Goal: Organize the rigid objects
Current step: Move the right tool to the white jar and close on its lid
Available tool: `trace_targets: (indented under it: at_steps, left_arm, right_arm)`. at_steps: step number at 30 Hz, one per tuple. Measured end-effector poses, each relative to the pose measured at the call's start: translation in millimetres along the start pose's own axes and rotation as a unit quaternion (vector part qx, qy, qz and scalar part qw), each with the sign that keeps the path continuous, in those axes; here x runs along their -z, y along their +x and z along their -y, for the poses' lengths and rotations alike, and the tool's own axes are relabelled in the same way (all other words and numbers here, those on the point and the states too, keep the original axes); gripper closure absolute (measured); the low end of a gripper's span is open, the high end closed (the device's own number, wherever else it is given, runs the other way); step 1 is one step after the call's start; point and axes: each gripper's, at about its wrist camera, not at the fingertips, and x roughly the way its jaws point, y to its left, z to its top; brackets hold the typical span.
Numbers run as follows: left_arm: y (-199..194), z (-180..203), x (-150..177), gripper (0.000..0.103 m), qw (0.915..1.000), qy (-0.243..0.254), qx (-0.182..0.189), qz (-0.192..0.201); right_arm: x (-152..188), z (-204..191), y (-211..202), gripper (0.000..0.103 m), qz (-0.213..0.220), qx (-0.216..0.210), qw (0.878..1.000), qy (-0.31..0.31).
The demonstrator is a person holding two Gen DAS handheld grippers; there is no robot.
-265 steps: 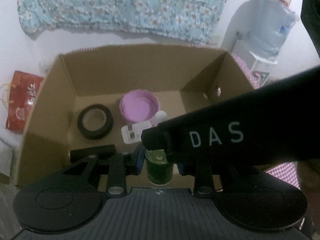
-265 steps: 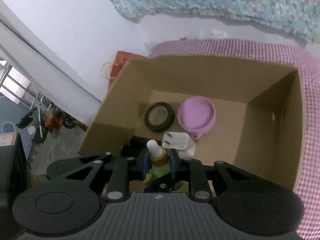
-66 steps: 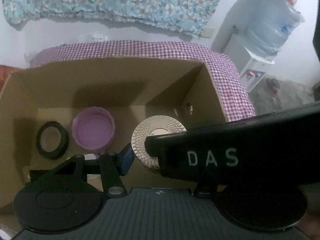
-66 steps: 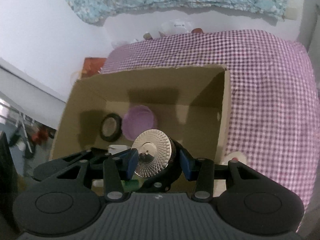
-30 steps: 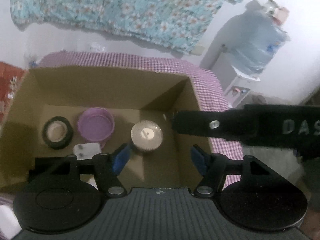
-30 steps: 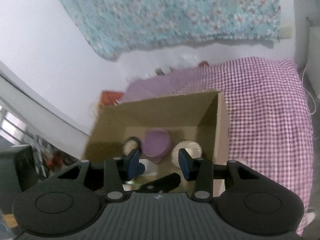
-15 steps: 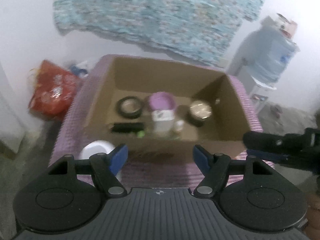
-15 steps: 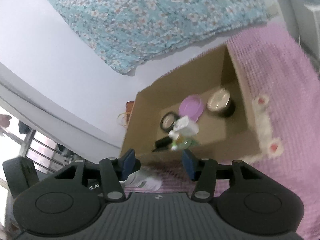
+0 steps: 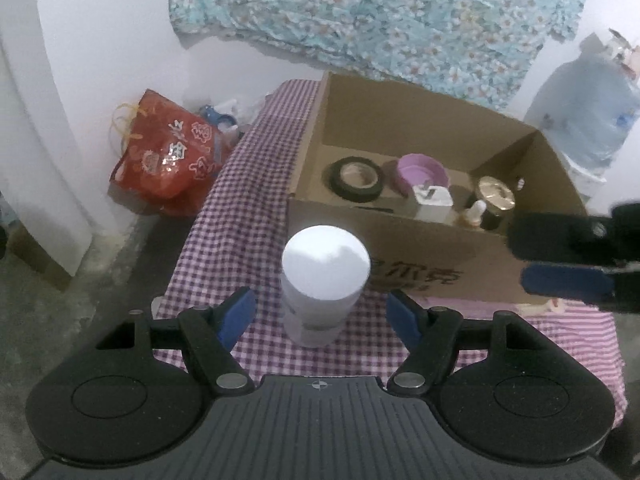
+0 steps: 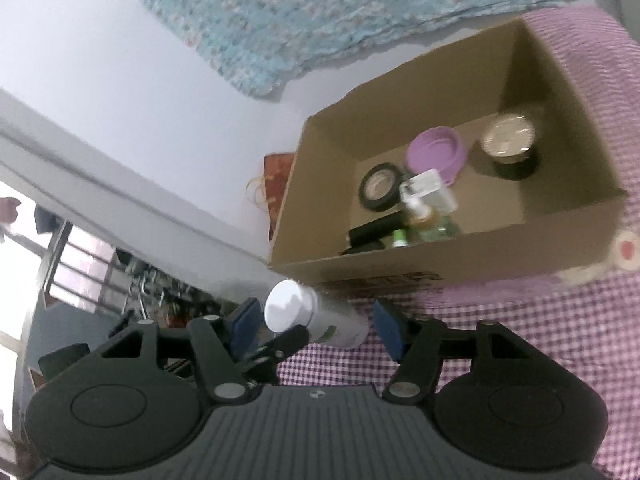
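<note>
- bottle (image 9: 325,280) stands on the table (image 9: 240,184), in front of the box (image 9: 420,252)
- tape roll (image 9: 355,178), bowl (image 9: 420,168) and jar (image 9: 494,196) sit in the box, left to right
- bag (image 9: 168,156) lies left of the table

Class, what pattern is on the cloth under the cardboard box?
The cloth has a purple-and-white check, clearest in the left wrist view.

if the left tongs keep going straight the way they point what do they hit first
Most likely the white bottle, upright on the checkered cloth between the open left tongs. The cardboard box lies beyond it; depth is unclear.
</note>
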Motion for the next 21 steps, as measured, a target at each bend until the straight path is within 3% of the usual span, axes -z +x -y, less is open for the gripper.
trace_targets:
  at_steps: [11,21]
  left_arm:
    - [23.6,-5.9,-0.3,0.032,0.9999,0.008,-0.010,0.001]
    - [34.2,-3.3,-4.5,0.047,0.9999,0.000,0.003,-0.010]
  right_arm:
    - [-4.1,-28.1,64.1,0.039,-0.044,0.013,0.998,-0.039]
    - [-6.3,-31.4,91.3,0.048,-0.071,0.020,0.996,-0.051]
